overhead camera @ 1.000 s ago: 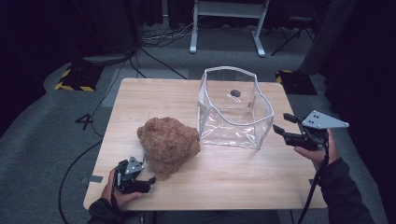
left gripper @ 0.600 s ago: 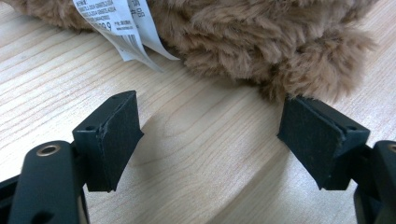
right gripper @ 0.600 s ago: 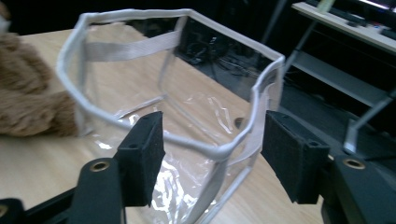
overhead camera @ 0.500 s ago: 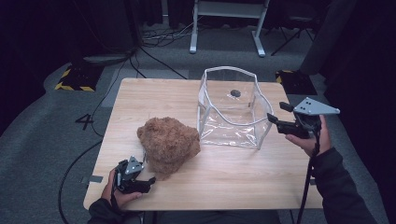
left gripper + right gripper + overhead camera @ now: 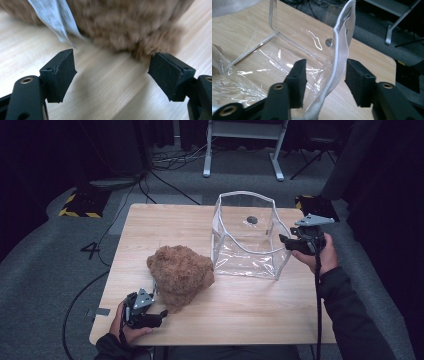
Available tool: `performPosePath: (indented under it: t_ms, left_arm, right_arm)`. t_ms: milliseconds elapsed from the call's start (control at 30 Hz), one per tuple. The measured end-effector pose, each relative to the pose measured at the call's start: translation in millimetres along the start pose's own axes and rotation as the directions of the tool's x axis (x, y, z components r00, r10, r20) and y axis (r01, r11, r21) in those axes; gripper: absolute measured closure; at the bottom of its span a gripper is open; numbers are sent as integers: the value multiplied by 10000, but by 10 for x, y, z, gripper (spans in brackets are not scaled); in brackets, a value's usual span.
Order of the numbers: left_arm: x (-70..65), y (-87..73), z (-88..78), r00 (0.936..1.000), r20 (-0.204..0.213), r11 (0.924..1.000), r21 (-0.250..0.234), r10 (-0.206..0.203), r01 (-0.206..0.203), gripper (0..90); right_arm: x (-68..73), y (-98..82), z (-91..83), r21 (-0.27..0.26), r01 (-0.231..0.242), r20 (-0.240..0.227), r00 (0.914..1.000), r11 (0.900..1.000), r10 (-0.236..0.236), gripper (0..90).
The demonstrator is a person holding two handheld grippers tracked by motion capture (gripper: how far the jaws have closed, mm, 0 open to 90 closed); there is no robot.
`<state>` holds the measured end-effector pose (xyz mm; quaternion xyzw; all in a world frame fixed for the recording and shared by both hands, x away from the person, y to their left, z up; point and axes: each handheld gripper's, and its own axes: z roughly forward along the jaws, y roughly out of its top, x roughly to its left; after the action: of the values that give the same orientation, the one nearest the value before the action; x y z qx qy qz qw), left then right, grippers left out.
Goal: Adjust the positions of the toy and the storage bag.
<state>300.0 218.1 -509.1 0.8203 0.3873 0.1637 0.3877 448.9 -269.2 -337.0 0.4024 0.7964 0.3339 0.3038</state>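
Plush lump [image 5: 180, 275] on table [image 5: 250, 315], left of bag [image 5: 247, 242]; bag rim between right claw [image 5: 325, 81] jaws.

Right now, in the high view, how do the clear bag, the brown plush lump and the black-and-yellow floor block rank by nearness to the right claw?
From the right claw, nearest first:
1. Clear bag: its rim edge stands between the jaws, which have just been closing.
2. Brown plush lump: across the bag, toward the table's front left.
3. Black-and-yellow floor block: off the table, on the floor at far left.
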Motion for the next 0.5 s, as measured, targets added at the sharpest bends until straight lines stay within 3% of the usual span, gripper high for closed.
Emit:
performPosePath:
  t_ms: [100, 167, 200, 267, 500]
  left_arm:
    - [-9, 14, -66, 9997, -4, 9982, -555, -239, 238, 226]
    - [-20, 25, -79, 9996, -1, 9975, -647, -276, 275, 220]
    - [-68, 81, -104, 9992, -332, 9965, -819, -215, 188, 219]
    - [-120, 133, -122, 9980, -605, 9940, -1086, -156, 90, 220]
    - [-162, 338, -209, 9981, -602, 9902, -1386, 114, -197, 197]
  right_arm:
    - [21, 13, 20, 261, 80, -64, 9999, 9996, -78, 614]
    - [29, 18, 29, 377, 132, -146, 9998, 9992, -127, 632]
    - [51, 32, 44, 637, 421, -79, 9991, 9971, -416, 662]
    - [69, 38, 48, 741, 615, -77, 9981, 9954, -611, 699]
    - [69, 51, 41, 880, 971, 65, 9952, 9914, -980, 826]
